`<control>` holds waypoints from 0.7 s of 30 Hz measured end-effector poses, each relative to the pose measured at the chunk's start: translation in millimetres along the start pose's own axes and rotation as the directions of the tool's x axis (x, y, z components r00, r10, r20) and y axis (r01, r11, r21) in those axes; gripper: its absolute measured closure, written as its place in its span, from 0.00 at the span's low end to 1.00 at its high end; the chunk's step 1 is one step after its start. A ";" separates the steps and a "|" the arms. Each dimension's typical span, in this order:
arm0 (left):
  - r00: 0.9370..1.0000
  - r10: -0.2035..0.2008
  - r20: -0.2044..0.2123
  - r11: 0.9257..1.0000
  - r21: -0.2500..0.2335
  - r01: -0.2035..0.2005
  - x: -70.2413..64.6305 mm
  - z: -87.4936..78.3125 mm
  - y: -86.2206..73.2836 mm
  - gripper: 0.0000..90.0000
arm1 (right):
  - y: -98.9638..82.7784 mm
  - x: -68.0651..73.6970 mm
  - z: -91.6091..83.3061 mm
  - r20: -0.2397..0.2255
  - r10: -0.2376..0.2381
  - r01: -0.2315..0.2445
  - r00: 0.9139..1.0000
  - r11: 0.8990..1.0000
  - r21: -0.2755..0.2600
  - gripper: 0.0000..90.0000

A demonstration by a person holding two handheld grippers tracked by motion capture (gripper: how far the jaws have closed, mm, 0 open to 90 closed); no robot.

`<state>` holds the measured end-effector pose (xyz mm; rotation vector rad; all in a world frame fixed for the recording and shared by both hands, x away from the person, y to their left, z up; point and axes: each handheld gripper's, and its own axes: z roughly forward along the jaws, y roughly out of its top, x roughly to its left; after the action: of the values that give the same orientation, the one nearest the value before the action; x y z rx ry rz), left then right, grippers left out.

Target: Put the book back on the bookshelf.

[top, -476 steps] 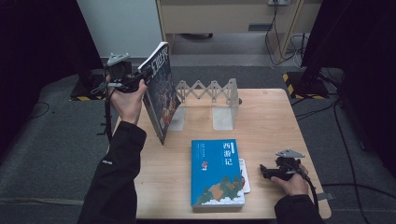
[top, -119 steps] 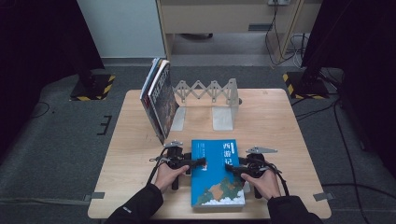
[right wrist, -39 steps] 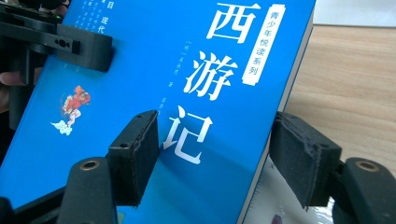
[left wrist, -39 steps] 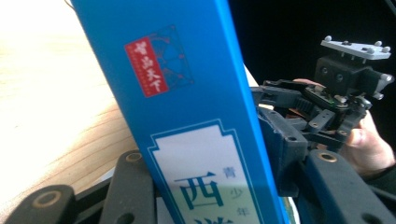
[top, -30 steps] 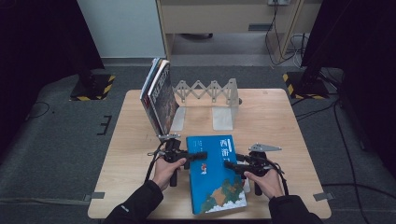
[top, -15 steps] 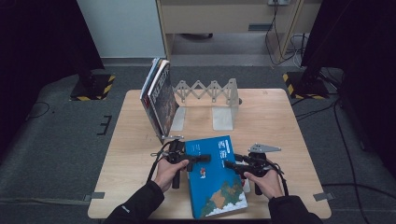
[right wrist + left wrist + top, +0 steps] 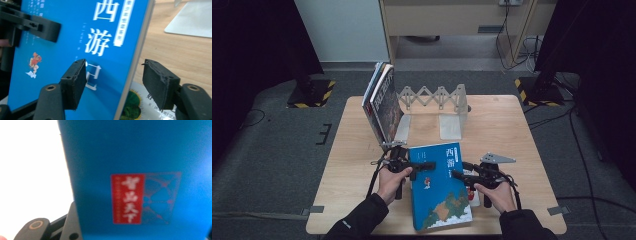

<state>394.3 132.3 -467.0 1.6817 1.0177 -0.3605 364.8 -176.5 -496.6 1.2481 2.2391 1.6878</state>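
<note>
Rack [image 7: 432,97] holds two upright books [image 7: 382,102]; blue book [image 7: 439,187] on table [image 7: 507,125].

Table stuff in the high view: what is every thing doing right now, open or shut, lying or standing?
Blue book: closed, lying askew between both grippers.
Lower book: closed, flat, partly under the blue book.
Standing books: closed, leaning at the rack's left end.
Rack: stretched out, upright.
Left gripper: jaws just closing around the blue book's left edge; grip unclear.
Right gripper: jaws just opening, straddling its right edge, open.

grey floor [image 7: 277,145], white wall [image 7: 339,30]
</note>
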 end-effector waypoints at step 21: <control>0.997 0.073 -0.001 0.997 -0.030 -0.073 -19.4 -8.4 14.9 0.68 | 8.0 5.7 -1.9 -0.069 0.007 -0.010 0.998 0.999 -0.044 0.43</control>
<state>392.3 130.6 -441.3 1.6869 0.9547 -0.2960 364.5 -173.9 -487.0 1.2102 2.2239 1.7997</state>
